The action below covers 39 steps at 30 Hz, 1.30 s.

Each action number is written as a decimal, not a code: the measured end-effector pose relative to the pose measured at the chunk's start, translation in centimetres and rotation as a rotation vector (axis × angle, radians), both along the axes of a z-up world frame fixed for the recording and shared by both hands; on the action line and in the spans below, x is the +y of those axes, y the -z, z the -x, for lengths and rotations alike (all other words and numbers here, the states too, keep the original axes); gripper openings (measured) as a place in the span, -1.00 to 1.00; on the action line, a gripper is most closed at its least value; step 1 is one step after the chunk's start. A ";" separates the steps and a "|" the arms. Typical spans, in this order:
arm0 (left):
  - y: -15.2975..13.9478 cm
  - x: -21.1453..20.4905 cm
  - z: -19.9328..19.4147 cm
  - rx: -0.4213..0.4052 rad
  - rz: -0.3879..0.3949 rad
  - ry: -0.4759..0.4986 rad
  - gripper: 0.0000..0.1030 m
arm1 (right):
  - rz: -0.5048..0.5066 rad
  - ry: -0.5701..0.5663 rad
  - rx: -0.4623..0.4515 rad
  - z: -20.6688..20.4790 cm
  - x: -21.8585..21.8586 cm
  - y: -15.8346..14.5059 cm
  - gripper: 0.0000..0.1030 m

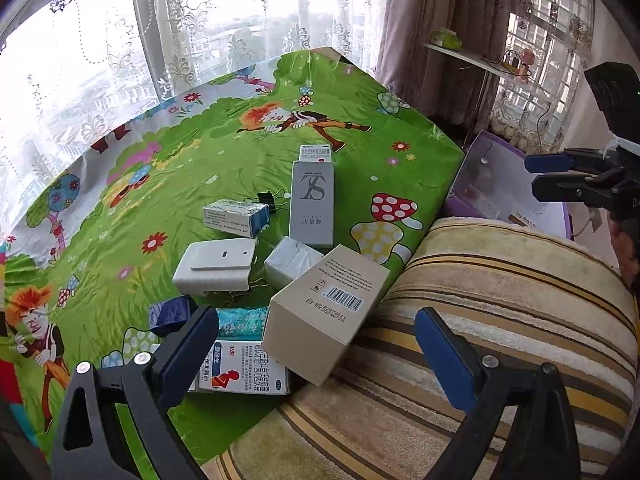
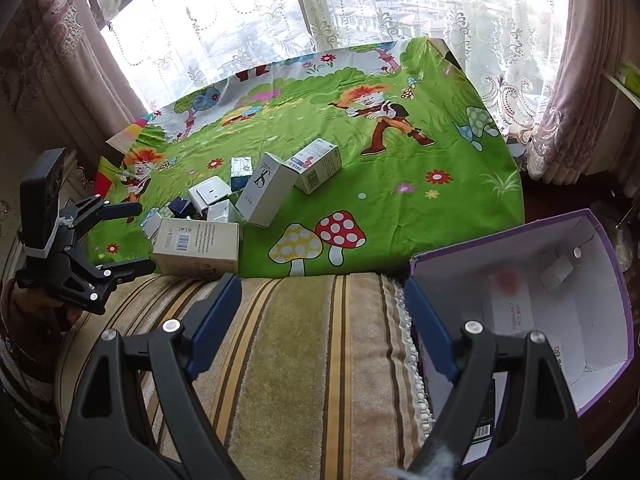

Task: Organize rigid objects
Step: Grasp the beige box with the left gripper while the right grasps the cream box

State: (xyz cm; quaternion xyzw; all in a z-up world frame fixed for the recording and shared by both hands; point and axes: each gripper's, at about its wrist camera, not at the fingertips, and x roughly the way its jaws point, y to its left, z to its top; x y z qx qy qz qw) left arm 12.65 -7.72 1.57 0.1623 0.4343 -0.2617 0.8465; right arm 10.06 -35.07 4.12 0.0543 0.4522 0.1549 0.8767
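Several small boxes lie piled on the green cartoon cloth (image 1: 360, 120). A beige barcode box (image 1: 324, 312) (image 2: 196, 248) sits at the cloth's near edge, beside a tall grey box (image 1: 312, 204) (image 2: 260, 192). A white flat box (image 1: 216, 268) and a red-figure medicine box (image 1: 244, 368) lie close by. My left gripper (image 1: 316, 348) (image 2: 146, 238) hangs open just above the beige box, its pads clear of it. My right gripper (image 2: 324, 324) (image 1: 532, 178) stands open over the striped cushion, with nothing between its fingers.
An open purple box (image 2: 540, 300) (image 1: 492, 184) with a white inside rests to the right of the striped cushion (image 2: 300, 360). A black binder clip (image 1: 268, 200) lies among the boxes. Lace curtains and a window stand behind the table.
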 end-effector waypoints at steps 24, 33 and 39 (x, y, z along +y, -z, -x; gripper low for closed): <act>0.7 -0.6 0.7 0.094 0.111 0.115 0.00 | -0.079 0.066 0.070 -7.0 4.8 0.3 0.71; -2.9 3.7 1.4 0.041 0.422 -0.089 -0.01 | 0.139 -0.004 -0.023 -7.5 6.7 1.0 0.76; -3.2 6.1 1.1 0.057 0.582 -0.281 -0.01 | 0.429 -0.296 -0.104 -6.5 11.0 3.5 0.81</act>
